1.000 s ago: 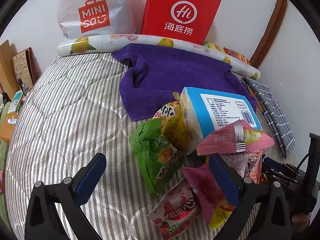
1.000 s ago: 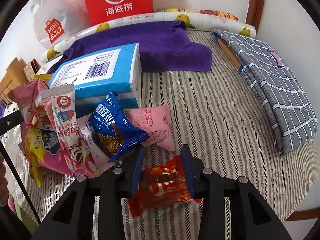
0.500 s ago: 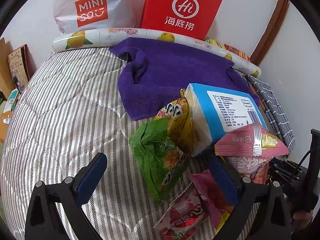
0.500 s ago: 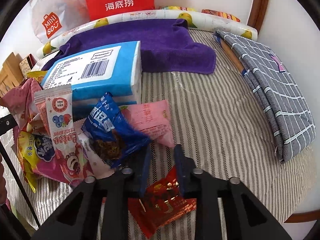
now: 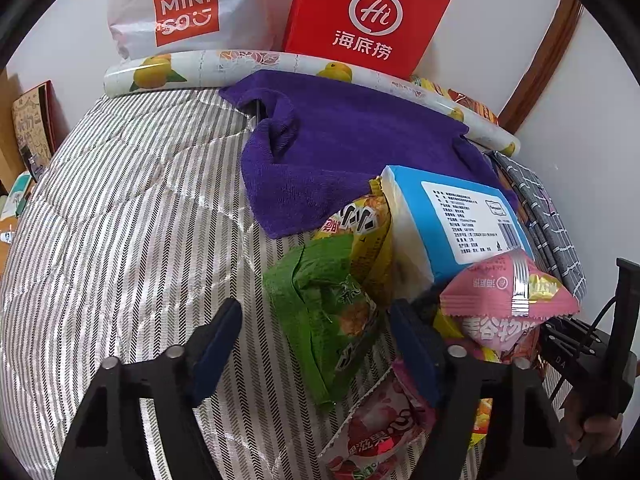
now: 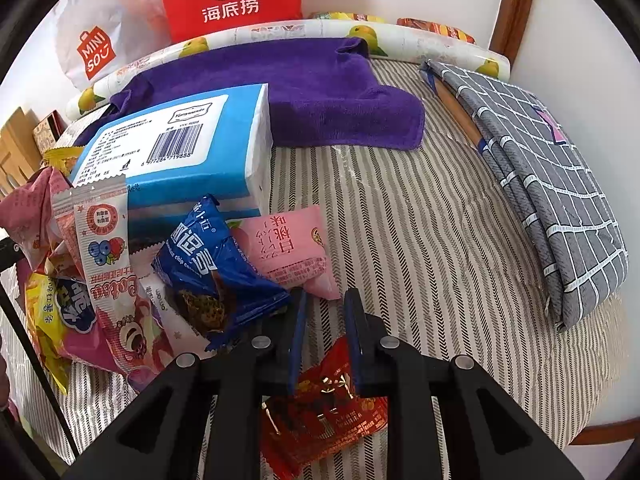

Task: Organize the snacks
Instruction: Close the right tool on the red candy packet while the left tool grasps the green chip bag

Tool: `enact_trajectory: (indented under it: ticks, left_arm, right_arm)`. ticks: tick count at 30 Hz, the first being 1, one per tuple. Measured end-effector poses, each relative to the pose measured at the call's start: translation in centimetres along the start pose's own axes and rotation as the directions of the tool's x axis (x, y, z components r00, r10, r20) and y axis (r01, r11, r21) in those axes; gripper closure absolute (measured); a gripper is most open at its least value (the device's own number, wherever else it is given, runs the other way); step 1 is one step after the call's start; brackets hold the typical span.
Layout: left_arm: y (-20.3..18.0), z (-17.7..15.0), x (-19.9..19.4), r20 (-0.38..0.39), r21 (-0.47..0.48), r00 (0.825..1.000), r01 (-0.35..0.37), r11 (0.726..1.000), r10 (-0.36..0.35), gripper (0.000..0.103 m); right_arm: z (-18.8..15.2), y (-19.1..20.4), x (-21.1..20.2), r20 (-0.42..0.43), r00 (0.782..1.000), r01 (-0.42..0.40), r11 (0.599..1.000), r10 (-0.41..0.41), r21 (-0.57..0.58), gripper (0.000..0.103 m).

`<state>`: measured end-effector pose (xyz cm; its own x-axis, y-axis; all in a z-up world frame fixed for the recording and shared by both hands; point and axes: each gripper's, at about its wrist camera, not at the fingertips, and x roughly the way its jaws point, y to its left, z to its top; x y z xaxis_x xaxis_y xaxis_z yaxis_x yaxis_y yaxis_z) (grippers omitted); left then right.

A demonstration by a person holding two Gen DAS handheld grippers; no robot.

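Now the right claw (image 6: 325,334) is clamped on the red snack packet (image 6: 324,412), pinched between its two fingers just above the striped bed (image 6: 420,240). Meanwhile the left claw (image 5: 316,344) stands wide apart, the green snack bag (image 5: 328,312) lying between its fingers, untouched.

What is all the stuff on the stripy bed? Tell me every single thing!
Red snack packet: 1, red, front, pinched in right gripper.
Blue cookie packet: 1, blue, beside the pink one.
Pink packet: 1, pink, against the box.
Green packet: 1, green, between the left gripper's fingers.
Blue box: 1, blue and white, middle.
Purple towel: 1, purple, behind the box.
Grey checked cloth: 1, folded, right side.
Red bag: 1, by the wall.
White Miniso bag: 1, by the wall.
Left gripper: open.
Right gripper: shut on the red packet.
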<state>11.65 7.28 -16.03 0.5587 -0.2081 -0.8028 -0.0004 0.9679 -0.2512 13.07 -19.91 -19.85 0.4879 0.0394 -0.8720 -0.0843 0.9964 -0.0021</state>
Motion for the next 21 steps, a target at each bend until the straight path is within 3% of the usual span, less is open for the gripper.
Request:
enact_trajectory:
  ticks: [12, 21]
  left_arm:
    - [0.7, 0.0, -0.8, 0.007, 0.003, 1.000, 0.016, 1.000, -0.016, 0.059]
    - [3.9, -0.2, -2.0, 0.012, -0.084, 0.998, 0.055, 0.995, -0.054, 0.060]
  right_arm:
    - [0.1, 0.7, -0.2, 0.006, 1.000, 0.027, 0.999, -0.027, -0.036, 0.089]
    - [0.0, 0.5, -0.8, 0.021, 1.000, 0.015, 0.999, -0.015, -0.028, 0.090]
